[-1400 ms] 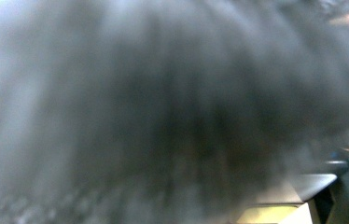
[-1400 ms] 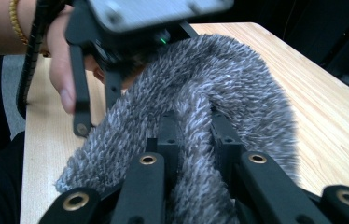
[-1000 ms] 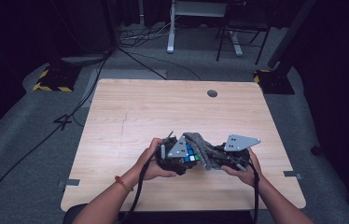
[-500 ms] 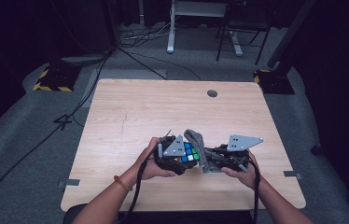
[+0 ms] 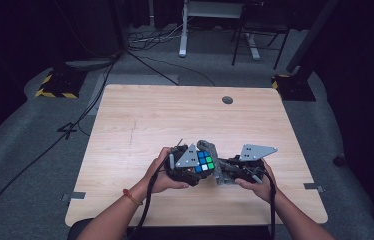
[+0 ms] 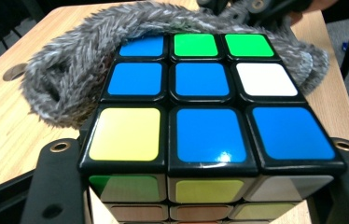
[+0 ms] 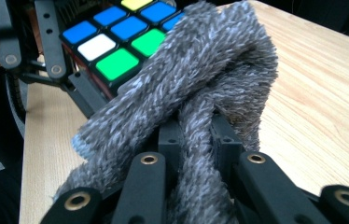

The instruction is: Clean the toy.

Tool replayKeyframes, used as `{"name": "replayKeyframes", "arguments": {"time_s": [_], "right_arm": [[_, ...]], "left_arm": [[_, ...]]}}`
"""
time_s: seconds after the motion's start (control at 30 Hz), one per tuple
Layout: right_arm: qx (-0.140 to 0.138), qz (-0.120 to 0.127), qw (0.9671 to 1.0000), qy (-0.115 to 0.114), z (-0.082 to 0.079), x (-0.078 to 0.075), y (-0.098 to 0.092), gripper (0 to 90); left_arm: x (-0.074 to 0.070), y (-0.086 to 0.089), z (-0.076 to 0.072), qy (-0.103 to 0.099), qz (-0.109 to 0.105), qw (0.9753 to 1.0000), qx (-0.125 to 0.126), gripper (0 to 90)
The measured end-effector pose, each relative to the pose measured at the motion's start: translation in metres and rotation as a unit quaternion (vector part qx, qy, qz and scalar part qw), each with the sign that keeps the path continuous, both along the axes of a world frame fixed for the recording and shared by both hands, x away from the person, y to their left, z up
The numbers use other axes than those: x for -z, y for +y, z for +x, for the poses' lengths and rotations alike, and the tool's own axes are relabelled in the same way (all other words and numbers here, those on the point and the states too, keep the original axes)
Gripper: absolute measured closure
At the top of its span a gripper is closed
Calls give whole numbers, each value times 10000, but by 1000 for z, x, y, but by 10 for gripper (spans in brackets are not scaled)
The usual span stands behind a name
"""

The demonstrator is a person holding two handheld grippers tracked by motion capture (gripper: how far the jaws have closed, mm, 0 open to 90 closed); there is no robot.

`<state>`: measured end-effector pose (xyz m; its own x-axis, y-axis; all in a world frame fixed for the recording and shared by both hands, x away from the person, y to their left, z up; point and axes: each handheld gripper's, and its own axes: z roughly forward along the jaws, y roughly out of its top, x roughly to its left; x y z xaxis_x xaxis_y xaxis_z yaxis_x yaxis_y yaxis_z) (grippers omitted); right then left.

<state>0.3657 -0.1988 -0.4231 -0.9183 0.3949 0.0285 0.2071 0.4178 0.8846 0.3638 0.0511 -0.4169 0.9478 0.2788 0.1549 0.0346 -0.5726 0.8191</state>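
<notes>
We hold both grippers low over near middle of counter (image 5: 140, 125). Left gripper (image 5: 185, 167) – fingers clamped on puzzle cube (image 6: 210, 112), one black finger on each side of it; top face mostly blue, with green, white and yellow tiles. Right gripper (image 5: 232, 170) – fingers pinched together on grey furry cloth (image 7: 196, 88), strands running between them. Cloth drapes against far-right edge of cube, touching it. Cube sits between our two hands, just above counter; we cannot tell if it touches wood.
</notes>
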Motion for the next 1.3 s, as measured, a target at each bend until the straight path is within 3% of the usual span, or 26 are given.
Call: {"name": "replayKeyframes", "arguments": {"time_s": [0.07,0.17,0.33,0.43,0.53,0.63,0.7,1.17,1.23,1.3], "right_arm": [[-35,89,10000,20,0,0,-1,785],[-104,177,9998,89,0,1,-2,786],[-141,199,9996,112,1,3,-2,787],[-171,204,9996,121,1,3,-2,787],[-154,112,9998,73,1,4,0,788],[-133,96,9998,73,1,4,-2,789],[-143,144,9998,57,1,2,-2,788],[-206,274,9994,-14,-2,-1,-2,789],[-303,256,9992,-78,-4,-2,0,788],[-257,191,9994,-111,-5,-3,1,788]], "left_arm": [[1,-1,3,141,85,9998,-73,329],[3,0,6,277,49,9996,-95,320],[5,-1,6,253,154,9995,-78,321],[7,0,8,351,222,9991,-90,313],[8,1,6,314,67,9995,-71,329],[7,-2,4,185,153,9997,-104,333],[7,-2,6,250,134,9996,-80,331],[15,-12,7,321,629,9975,-63,332],[16,-16,4,173,748,9970,-70,332],[16,-16,4,138,723,9972,-85,333]]}}
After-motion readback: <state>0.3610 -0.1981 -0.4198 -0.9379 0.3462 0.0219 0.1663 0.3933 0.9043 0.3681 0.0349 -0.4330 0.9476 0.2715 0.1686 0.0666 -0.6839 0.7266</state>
